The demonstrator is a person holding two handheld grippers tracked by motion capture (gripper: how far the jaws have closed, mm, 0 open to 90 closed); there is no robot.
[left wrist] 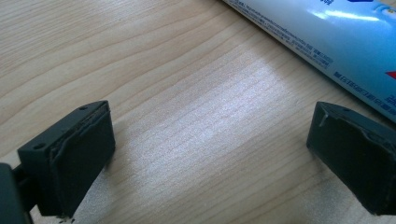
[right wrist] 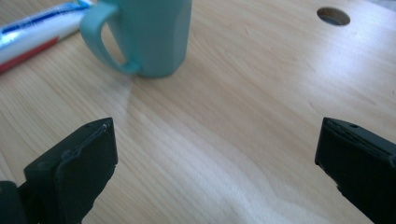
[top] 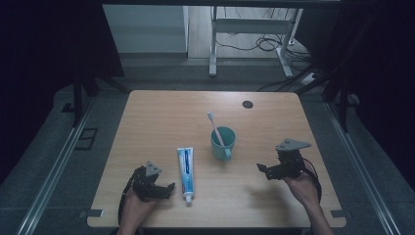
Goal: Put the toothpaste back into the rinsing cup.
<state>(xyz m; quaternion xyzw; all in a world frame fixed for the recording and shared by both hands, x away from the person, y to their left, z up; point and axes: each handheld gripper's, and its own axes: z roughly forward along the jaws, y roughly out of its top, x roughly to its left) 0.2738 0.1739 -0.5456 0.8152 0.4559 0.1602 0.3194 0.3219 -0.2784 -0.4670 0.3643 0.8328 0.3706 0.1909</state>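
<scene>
A: Status? What's been picked up so far?

B: Nothing gripped yet. Left gripper (top: 163, 188) is seen at lower left of the high view, jaws spread wide, w/ bare wood between them. Right gripper (top: 263, 170) is at lower right, also spread wide and holding nothing.

A: Where's the toothpaste tube?

B: The toothpaste tube (top: 185, 172) is lying flat, just below centre of the high view, cap end toward the bottom edge. It's found just beside the left gripper; in the left gripper view it runs across the upper right corner (left wrist: 336, 42), close to one jaw, but contact can't be told.

A: And the cup?

B: The teal cup (top: 223, 143) is stood upright right of centre, handle facing the bottom of the frame, w/ a toothbrush (top: 215, 128) leaned inside it, bristles up. In the right gripper view it's seen at upper left (right wrist: 154, 37), well apart from the jaws.

A: So progress?

B: Judged as barely started. The tube is probably meant to be taken by the left gripper; grasp, lift and whatever follows are all left to be done. Table (top: 274, 117) otherwise bare, apart from a cable hole (top: 247, 104).
</scene>
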